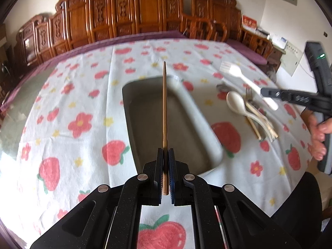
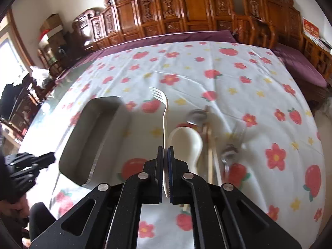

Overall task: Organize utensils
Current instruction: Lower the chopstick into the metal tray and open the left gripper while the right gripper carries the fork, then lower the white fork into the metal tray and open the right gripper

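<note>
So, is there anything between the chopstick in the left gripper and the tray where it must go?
Nothing visible. The left gripper holds the chopstick right over the tray, which looks bare inside. The other utensils lie to the right of the tray.

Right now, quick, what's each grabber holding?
Left gripper: closed on a brown chopstick, above the gray tray.
Right gripper: closed on a white fork, off the table.

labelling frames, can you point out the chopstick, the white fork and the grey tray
chopstick (image 1: 165,108), left wrist view, mid shaft
white fork (image 2: 165,112), right wrist view, neck below the tines
grey tray (image 1: 209,137), left wrist view, right rim
</note>
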### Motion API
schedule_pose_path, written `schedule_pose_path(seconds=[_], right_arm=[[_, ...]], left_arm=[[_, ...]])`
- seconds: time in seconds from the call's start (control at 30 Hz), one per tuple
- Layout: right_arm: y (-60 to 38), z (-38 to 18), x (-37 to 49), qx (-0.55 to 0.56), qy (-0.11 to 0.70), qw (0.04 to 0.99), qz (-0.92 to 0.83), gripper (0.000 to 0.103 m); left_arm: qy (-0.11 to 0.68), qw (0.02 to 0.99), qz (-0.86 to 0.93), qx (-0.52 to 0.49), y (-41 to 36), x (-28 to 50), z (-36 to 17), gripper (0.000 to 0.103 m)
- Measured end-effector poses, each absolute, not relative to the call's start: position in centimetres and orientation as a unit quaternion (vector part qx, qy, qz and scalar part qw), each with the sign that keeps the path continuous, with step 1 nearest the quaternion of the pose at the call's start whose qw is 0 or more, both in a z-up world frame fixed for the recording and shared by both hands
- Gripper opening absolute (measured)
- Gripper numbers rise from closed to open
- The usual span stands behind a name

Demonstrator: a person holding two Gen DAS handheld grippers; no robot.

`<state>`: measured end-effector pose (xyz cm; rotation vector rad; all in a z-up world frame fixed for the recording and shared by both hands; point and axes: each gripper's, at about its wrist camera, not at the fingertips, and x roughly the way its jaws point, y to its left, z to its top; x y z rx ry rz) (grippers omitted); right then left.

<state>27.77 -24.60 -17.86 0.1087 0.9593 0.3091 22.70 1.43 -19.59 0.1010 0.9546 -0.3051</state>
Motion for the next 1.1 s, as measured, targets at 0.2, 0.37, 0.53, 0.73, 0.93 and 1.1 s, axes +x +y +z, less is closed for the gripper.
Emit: schedule_pose_path(seconds=[0.2,0.37,0.53,0.73,0.93,1.1], right_arm=[[-21.8,-16.9,27.0,0.048,0.455,0.871,0.179,0.005],[-19.6,-16.7,26.7,0.045,0.457,0.866,0.197,0.005],[-17.2,-17.1,26.8,0.044,0.46,0.861,0.212,0.005],[-13.7,-18.1,27.6,0.041,0.47,0.852,0.226,0.005],[-10.4,-19.8,29.0,0.035,0.486,0.844,0.223,0.005],[-9.0,-21.7,30.1,0.042,0.506,0.833,0.219,0.006]], left_arm=[[0.479,0.865,-0.138,0.052,1.4,23.5,-21.1,0.004],[0.486,0.863,-0.131,0.043,1.4,24.3,-21.4,0.004],[0.476,0.869,-0.134,0.026,1.9,24.1,-20.7,0.004],[0.454,0.882,-0.124,0.015,3.2,23.5,-19.0,0.004],[0.431,0.896,-0.108,0.016,4.6,23.1,-16.9,0.004],[0.418,0.903,-0.1,0.017,5.4,22.8,-15.6,0.004]])
